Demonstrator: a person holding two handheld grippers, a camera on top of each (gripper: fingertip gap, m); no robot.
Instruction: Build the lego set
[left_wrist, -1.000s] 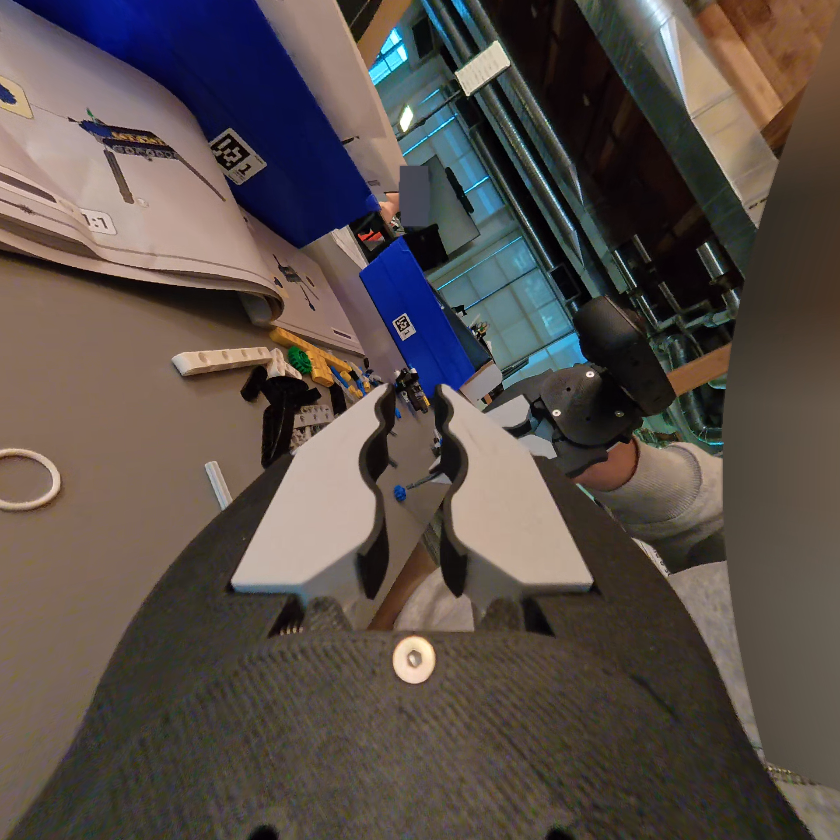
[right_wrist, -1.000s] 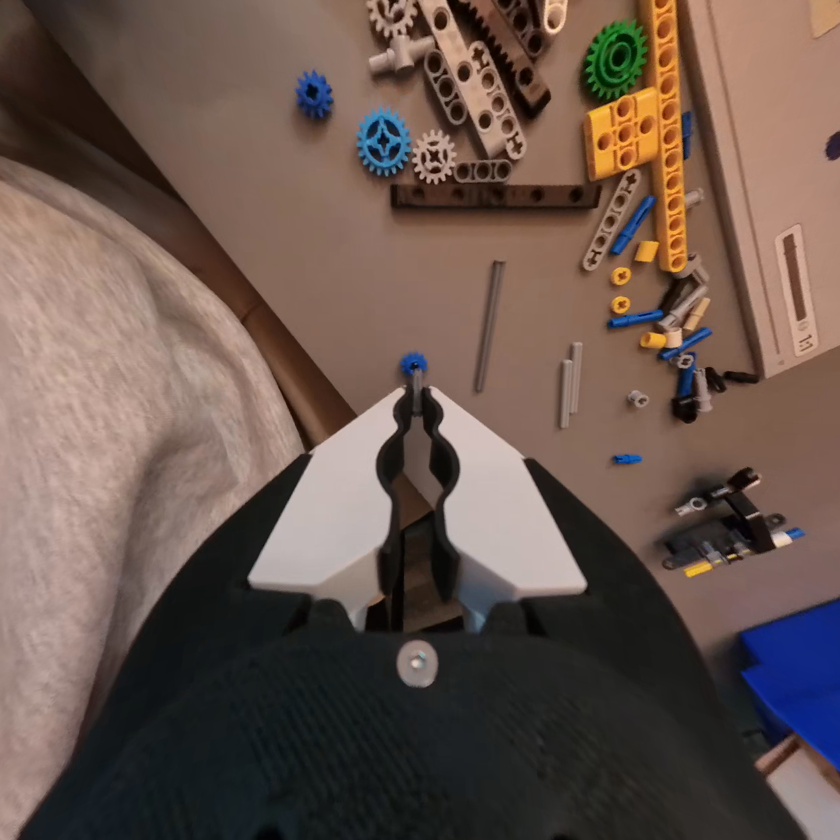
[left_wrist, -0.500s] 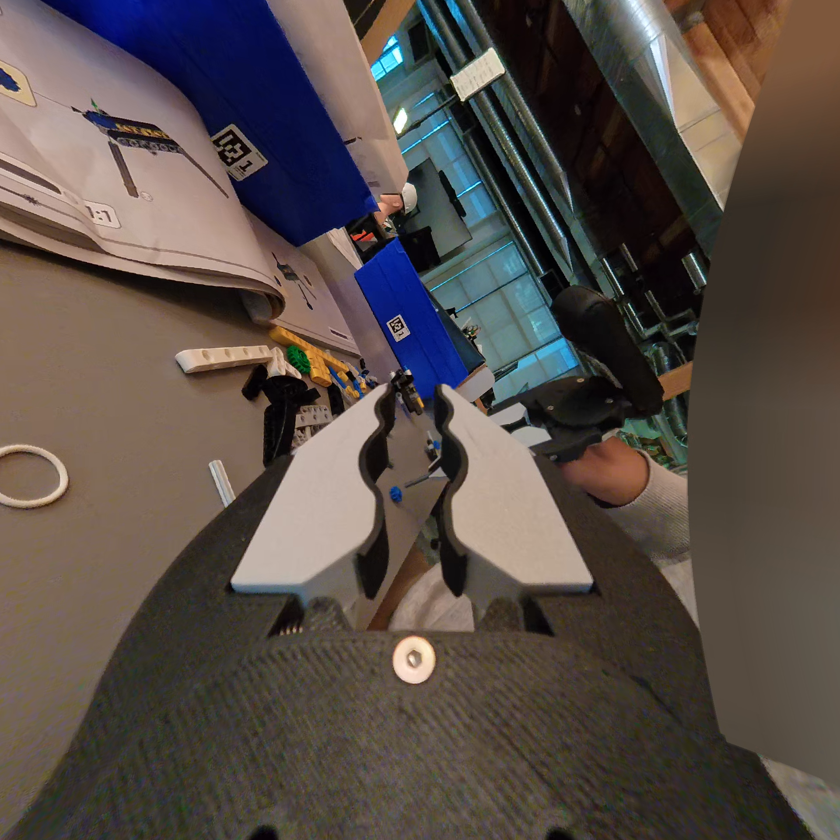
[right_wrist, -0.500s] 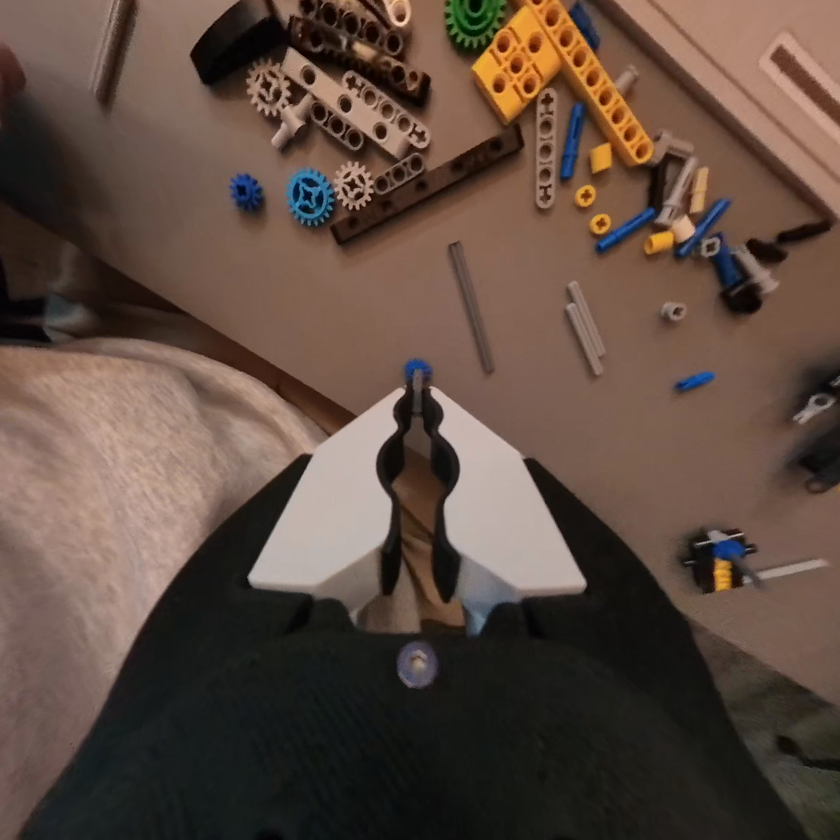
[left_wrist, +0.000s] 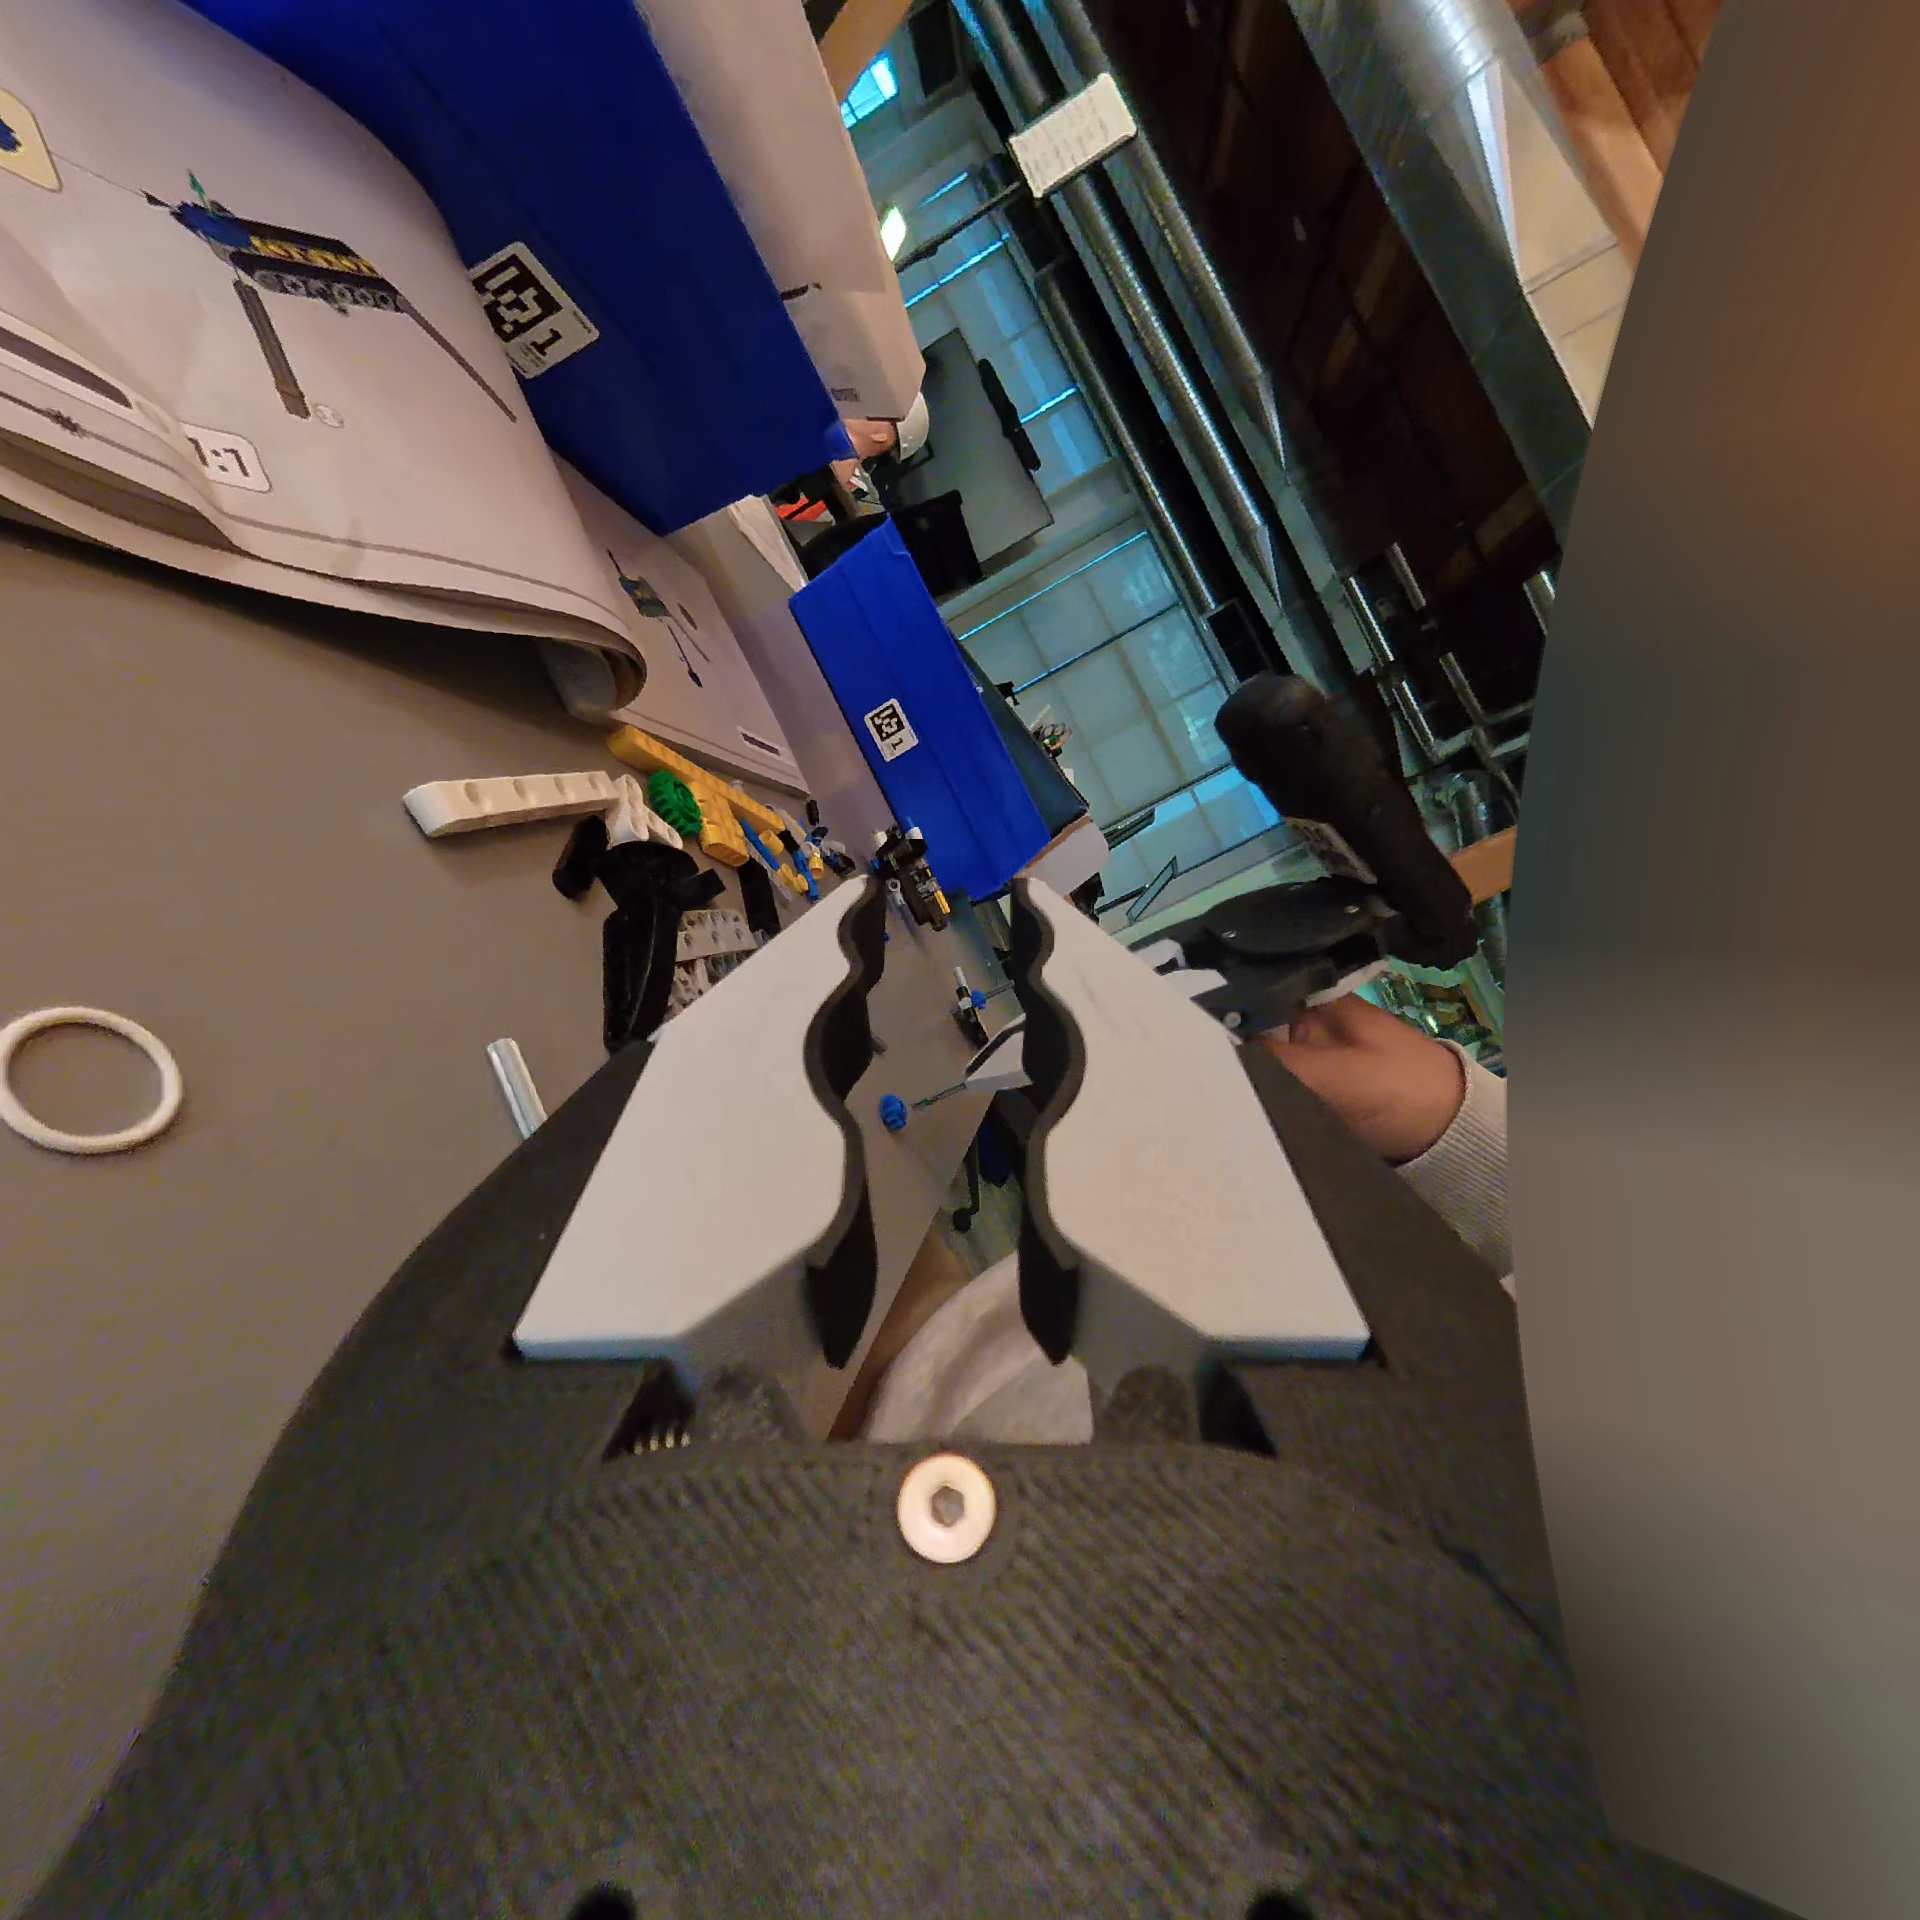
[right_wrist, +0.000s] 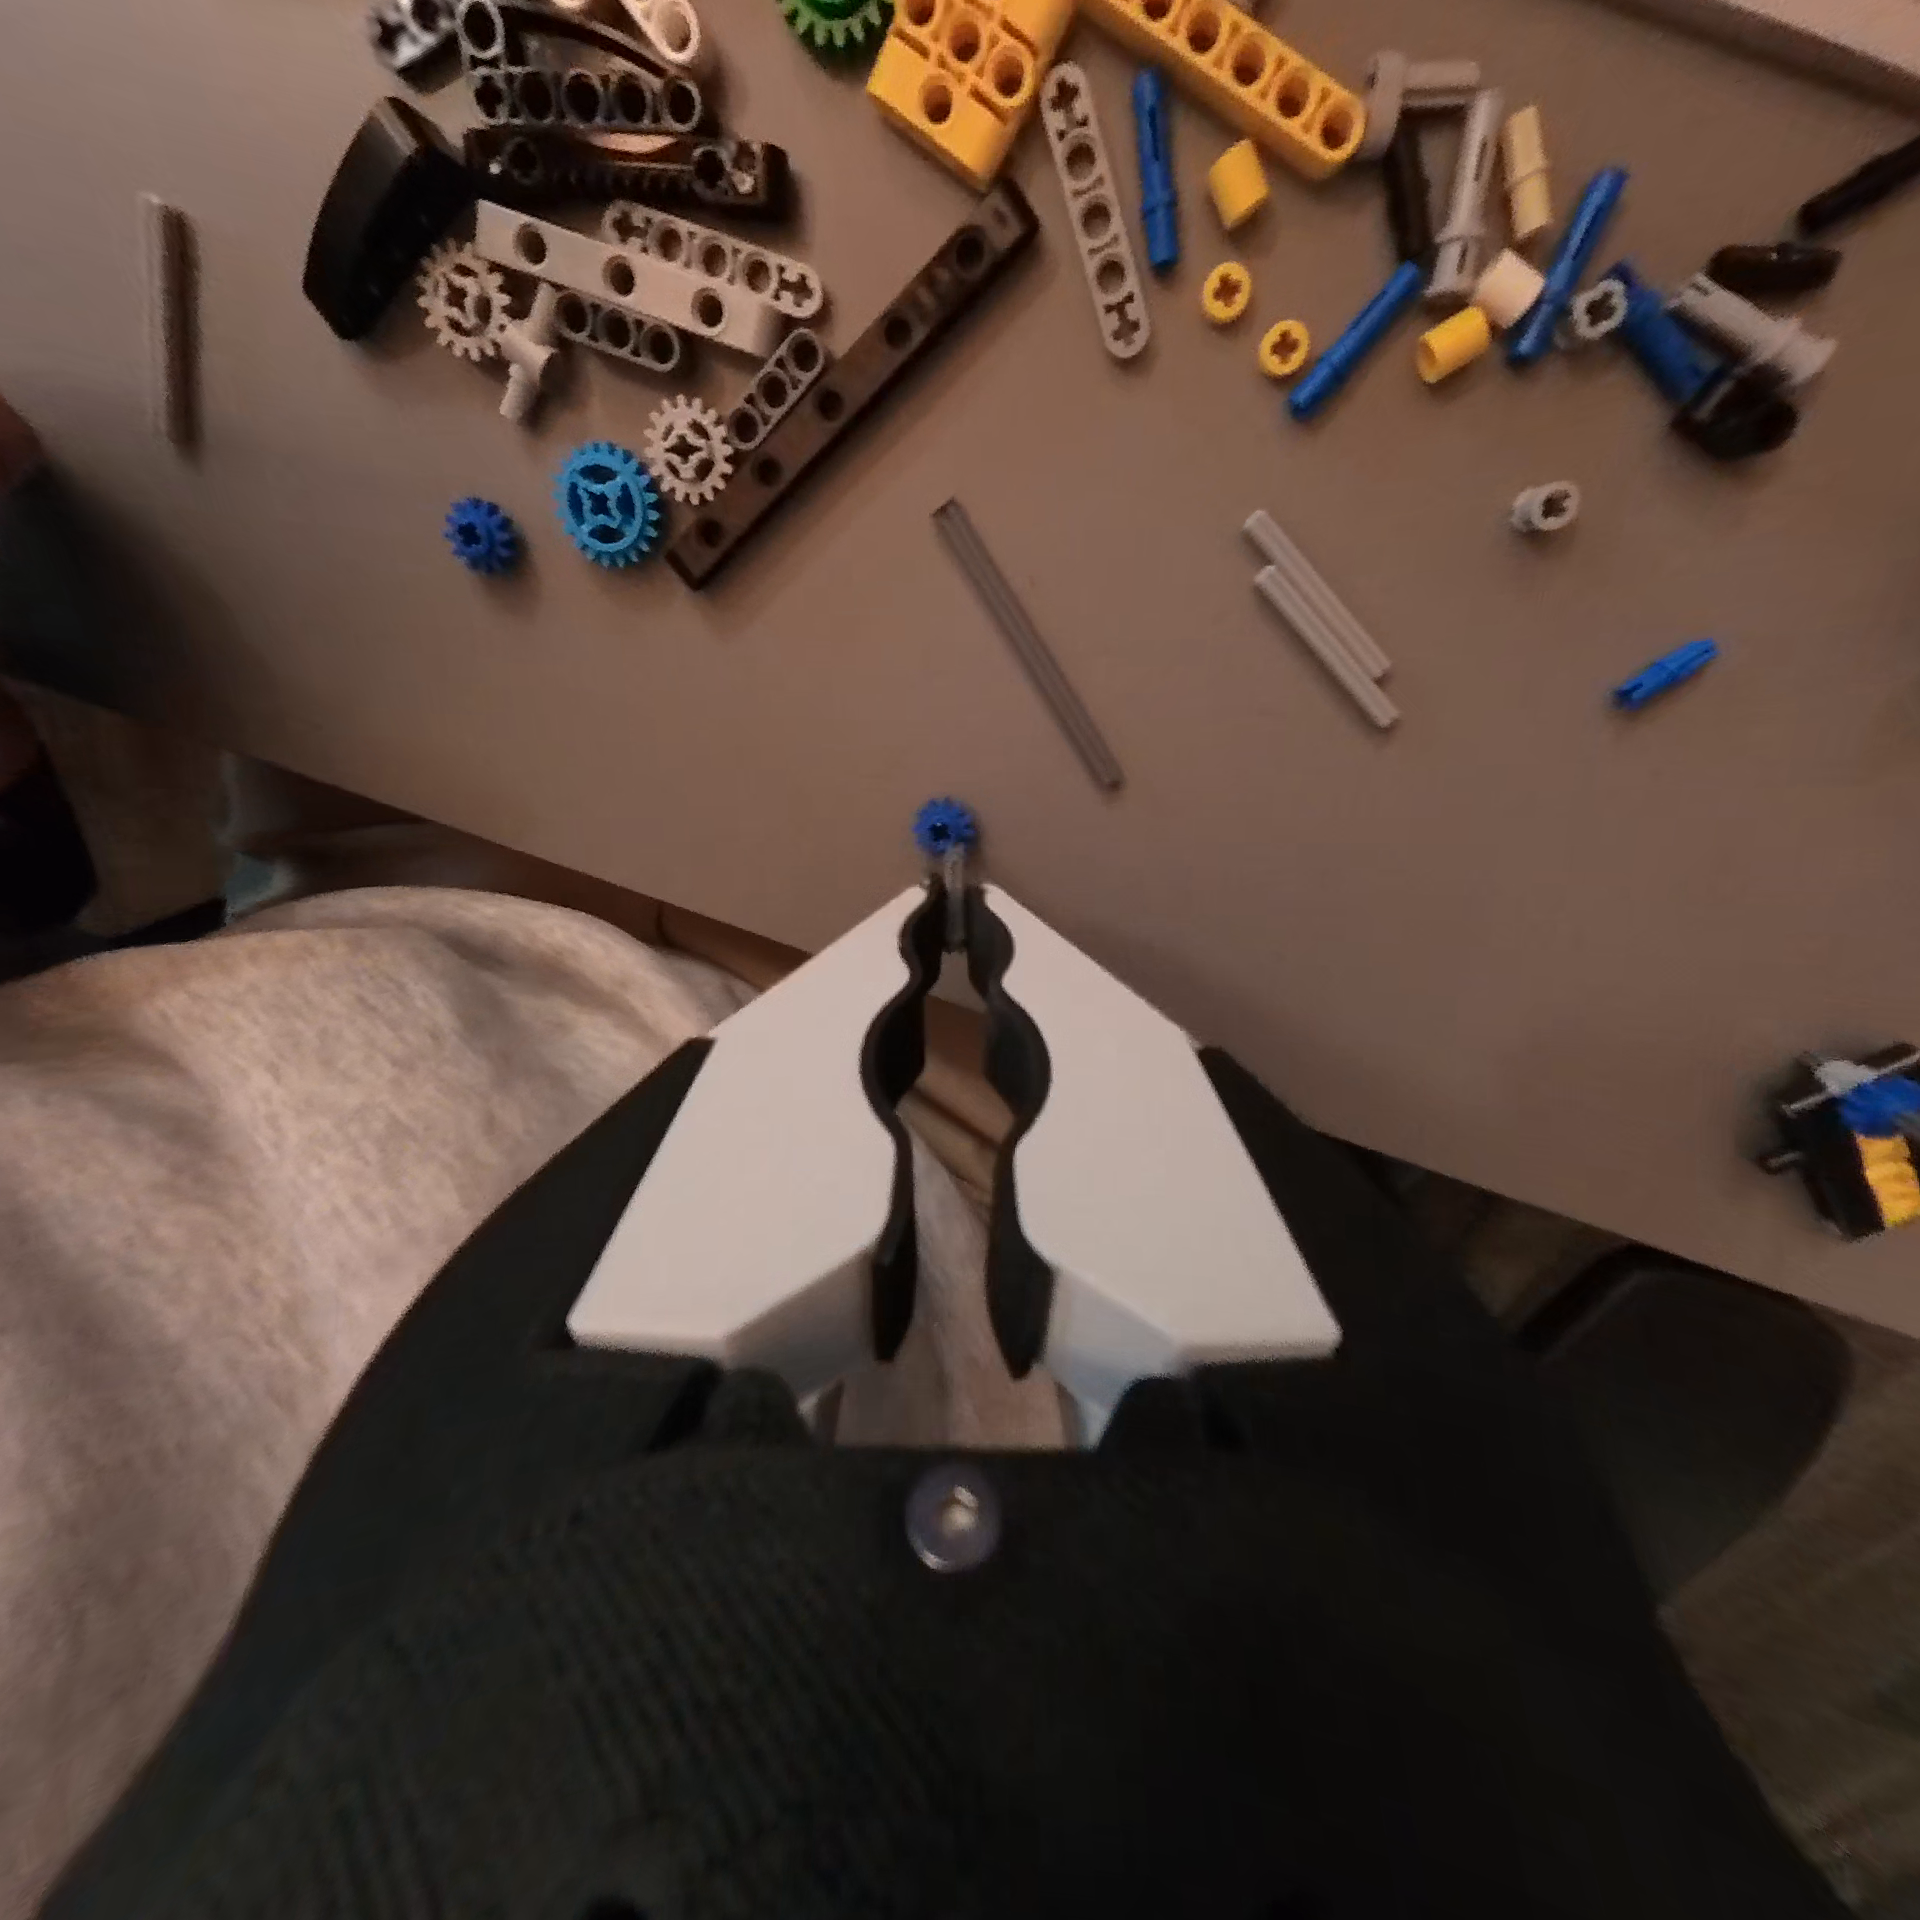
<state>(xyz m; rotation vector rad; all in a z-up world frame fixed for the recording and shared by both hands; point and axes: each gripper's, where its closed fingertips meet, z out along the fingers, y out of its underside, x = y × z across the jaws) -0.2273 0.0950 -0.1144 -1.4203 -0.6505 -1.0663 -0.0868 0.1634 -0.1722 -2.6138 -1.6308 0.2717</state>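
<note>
Right tongs (right_wrist: 951, 902): pressed together at the tips, pinching a thin grey rod (right_wrist: 954, 871) with a small blue gear (right_wrist: 944, 823) on its far end, held in the air over the near edge of the counter (right_wrist: 1351, 935). Left tongs (left_wrist: 940, 914): spread, holding nothing, aimed low along the counter toward the right tongs. Beyond the rod: one long grey rod (right_wrist: 1027, 644) and two short ones (right_wrist: 1320, 618) lying loose. Farther: a second blue gear (right_wrist: 481, 533), a light-blue gear (right_wrist: 608, 503), a dark beam with holes (right_wrist: 852, 384). Farthest: yellow beams (right_wrist: 1101, 73) and mixed pins. A small black-and-yellow part-built block (right_wrist: 1860, 1153) sits at the counter's right edge, likely the rod's destination. An open instruction booklet (left_wrist: 312, 395) lies at the back. Handling note: keep the pinch near the rod's bare end, steady the block with the left tongs, and line the rod up straight before pushing so the gear does not slide off.
</note>
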